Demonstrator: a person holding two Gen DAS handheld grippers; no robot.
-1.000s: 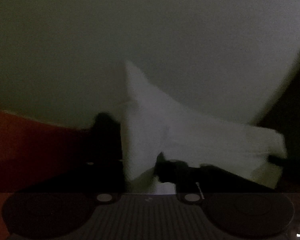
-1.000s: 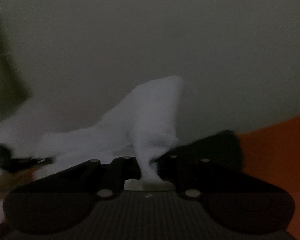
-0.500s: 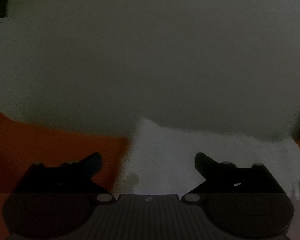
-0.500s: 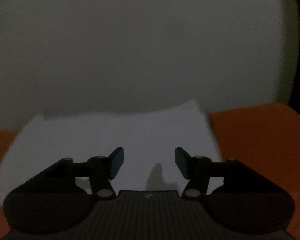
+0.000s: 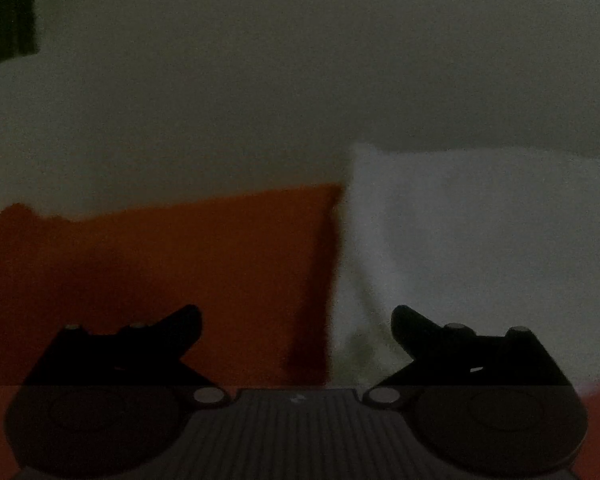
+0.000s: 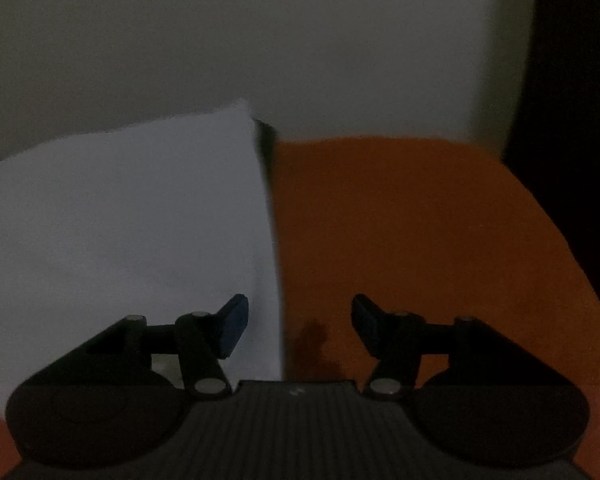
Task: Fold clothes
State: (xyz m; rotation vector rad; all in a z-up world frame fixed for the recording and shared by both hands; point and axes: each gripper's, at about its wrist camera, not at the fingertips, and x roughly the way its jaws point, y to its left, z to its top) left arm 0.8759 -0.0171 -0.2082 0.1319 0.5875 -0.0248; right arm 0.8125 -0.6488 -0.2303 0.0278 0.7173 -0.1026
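Note:
A white cloth point(image 5: 472, 248) lies flat on an orange surface point(image 5: 172, 264), filling the right half of the left wrist view. It also shows in the right wrist view point(image 6: 120, 216), filling the left half. My left gripper point(image 5: 296, 320) is open and empty, straddling the cloth's left edge. My right gripper point(image 6: 300, 316) is open and empty, straddling the cloth's right edge. The scene is very dim.
The orange surface point(image 6: 420, 232) ends at a pale wall point(image 6: 260, 40) behind. A dark vertical strip point(image 6: 572, 80) stands at the far right of the right wrist view. A dark patch point(image 5: 4, 12) sits at the top left of the left wrist view.
Both grippers held raised corners of the cloth a second ago. They let go, opened, and the cloth now lies flat. The left has since shifted left, the right to the right.

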